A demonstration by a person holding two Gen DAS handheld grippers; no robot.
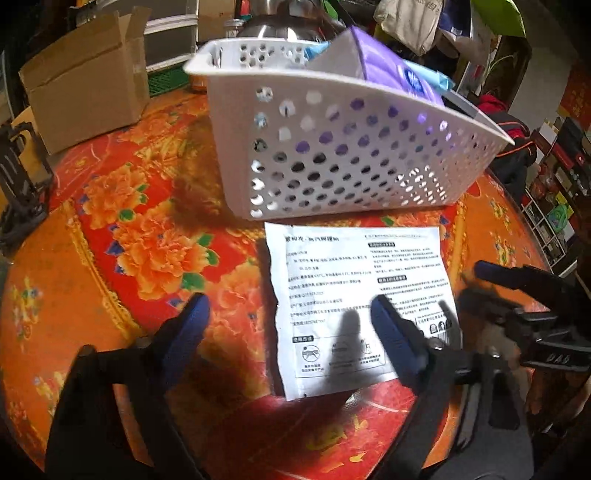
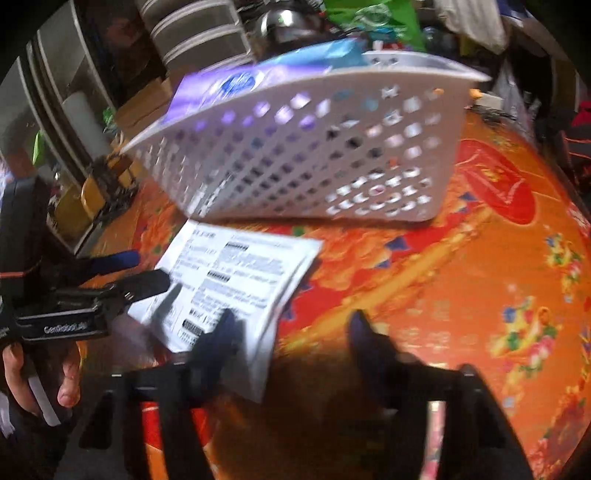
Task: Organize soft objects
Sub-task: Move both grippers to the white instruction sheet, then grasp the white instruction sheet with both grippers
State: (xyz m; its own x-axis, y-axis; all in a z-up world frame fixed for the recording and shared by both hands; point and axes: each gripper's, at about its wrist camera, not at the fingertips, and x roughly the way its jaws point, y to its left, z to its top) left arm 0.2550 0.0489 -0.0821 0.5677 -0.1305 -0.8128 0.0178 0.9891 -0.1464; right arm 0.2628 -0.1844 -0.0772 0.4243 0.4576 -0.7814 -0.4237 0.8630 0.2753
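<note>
A flat white printed packet (image 1: 362, 306) lies on the red and orange flowered tablecloth (image 1: 129, 240) in front of a white perforated basket (image 1: 332, 155). The basket holds a purple soft pack (image 1: 388, 70) and a blue pack (image 1: 439, 79). My left gripper (image 1: 291, 317) is open, low over the packet's near left part, holding nothing. My right gripper (image 2: 291, 332) is open at the packet's (image 2: 236, 280) near right corner, its left finger over the packet. The basket (image 2: 314, 155) and purple pack (image 2: 221, 88) show behind. The right gripper also shows in the left wrist view (image 1: 491, 288), and the left gripper in the right wrist view (image 2: 144, 269).
A cardboard box (image 1: 85, 85) stands at the table's back left. A metal pot (image 1: 280, 22) sits behind the basket. A black stand (image 1: 18, 177) is at the left edge. Cluttered shelves (image 1: 554, 192) lie beyond the table's right edge.
</note>
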